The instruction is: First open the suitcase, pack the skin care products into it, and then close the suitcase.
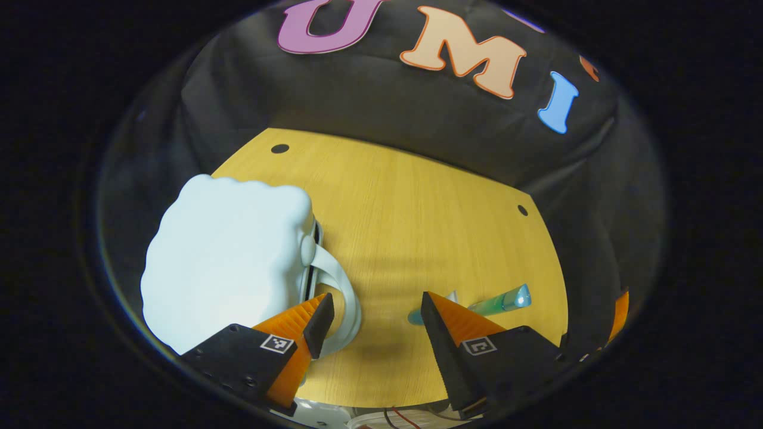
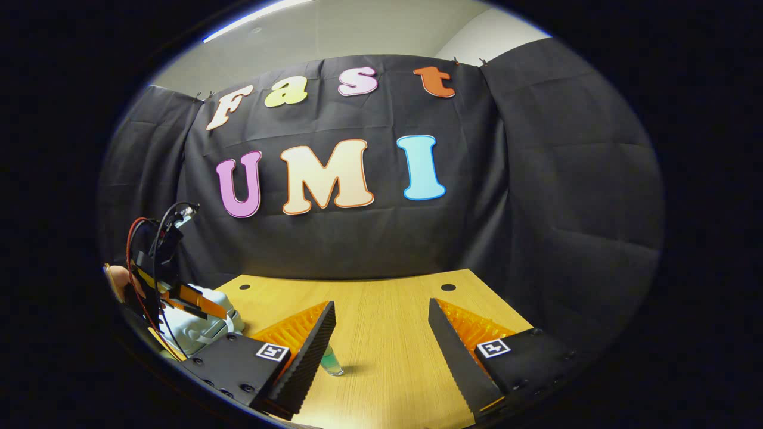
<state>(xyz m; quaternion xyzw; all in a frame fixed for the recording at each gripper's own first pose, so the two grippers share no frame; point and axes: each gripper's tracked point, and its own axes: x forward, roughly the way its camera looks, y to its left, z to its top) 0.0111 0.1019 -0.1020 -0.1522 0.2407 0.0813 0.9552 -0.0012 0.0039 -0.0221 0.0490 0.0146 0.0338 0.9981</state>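
A small pale ridged suitcase (image 1: 226, 262) lies on the wooden table (image 1: 405, 214) at the left, its two halves together along a dark seam. Its white handle (image 1: 349, 292) loops out toward the table's middle. My left gripper (image 1: 375, 310) is open, its left fingertip just in front of the handle loop and not pressing on it. A green skin care tube (image 1: 503, 300) lies on the table, partly hidden behind the right finger. In the right gripper view my right gripper (image 2: 381, 325) hangs open above the table, the tube (image 2: 329, 361) peeking from behind its left finger, the suitcase (image 2: 199, 328) far left.
The booth's black cloth wall (image 2: 536, 208) closes off the table's far side. Two small dark holes (image 1: 279, 148) mark the tabletop near its back edge. A hand (image 2: 116, 279) holds the left gripper, with red and black wires, over the suitcase.
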